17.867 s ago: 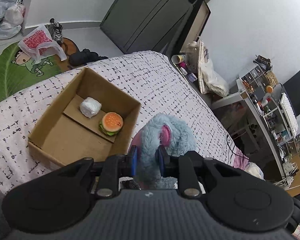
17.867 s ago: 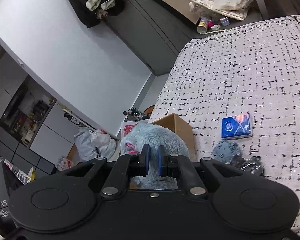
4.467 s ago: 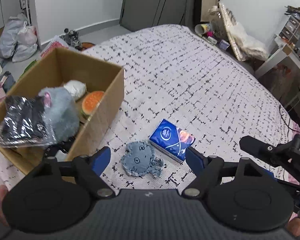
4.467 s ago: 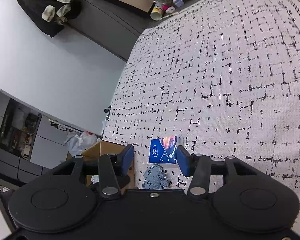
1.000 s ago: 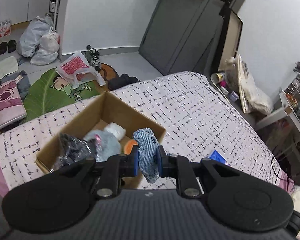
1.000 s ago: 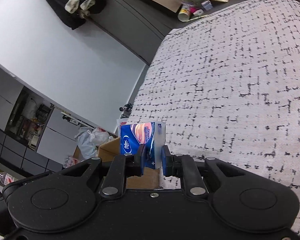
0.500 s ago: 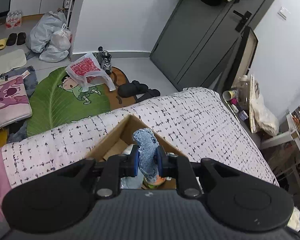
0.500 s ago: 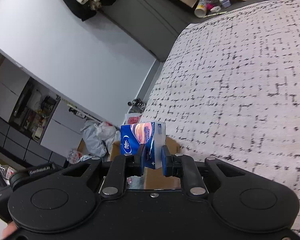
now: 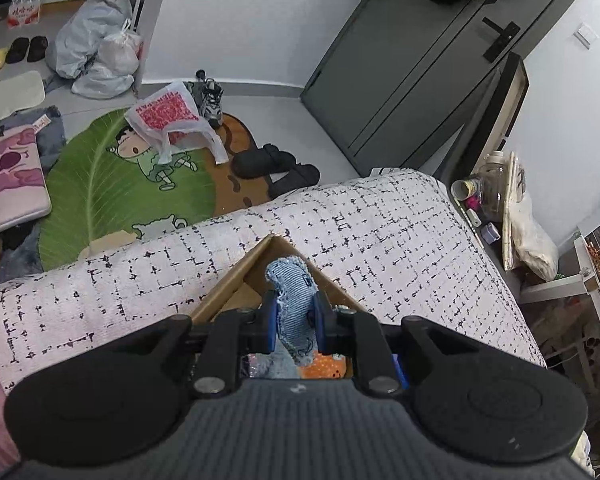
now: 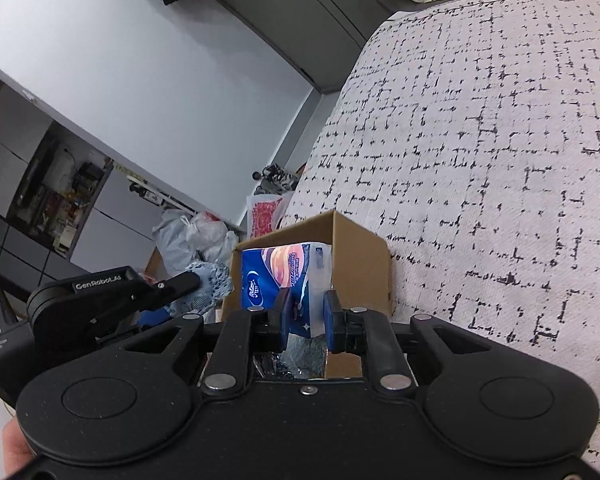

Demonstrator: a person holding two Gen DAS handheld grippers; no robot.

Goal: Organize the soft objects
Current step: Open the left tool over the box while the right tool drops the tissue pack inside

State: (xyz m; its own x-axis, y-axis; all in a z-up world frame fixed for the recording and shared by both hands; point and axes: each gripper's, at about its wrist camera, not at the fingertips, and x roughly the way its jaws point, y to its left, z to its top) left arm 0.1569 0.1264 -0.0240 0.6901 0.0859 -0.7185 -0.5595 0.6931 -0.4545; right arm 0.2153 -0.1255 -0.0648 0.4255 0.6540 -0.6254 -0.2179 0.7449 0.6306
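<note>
My left gripper [image 9: 294,322] is shut on a blue denim soft toy [image 9: 294,292] and holds it over the open cardboard box [image 9: 228,286] on the bed. The orange burger toy [image 9: 324,370] and grey plush [image 9: 260,366] show in the box below it. My right gripper [image 10: 305,320] is shut on a blue tissue pack [image 10: 278,274], held above the same box [image 10: 360,248]. In the right wrist view the left gripper [image 10: 100,300] with the denim toy [image 10: 206,284] is at the left of the box.
The box stands near the edge of the bed with a white black-flecked cover [image 9: 380,232], [image 10: 480,140]. Beyond the edge the floor holds a green rug [image 9: 100,180], bags [image 9: 100,56] and shoes [image 9: 276,164]. A dark door [image 9: 400,64] is behind.
Both grippers have moved closer over the box with their objects still held. The left gripper is lower, so the box is mostly hidden under it.
</note>
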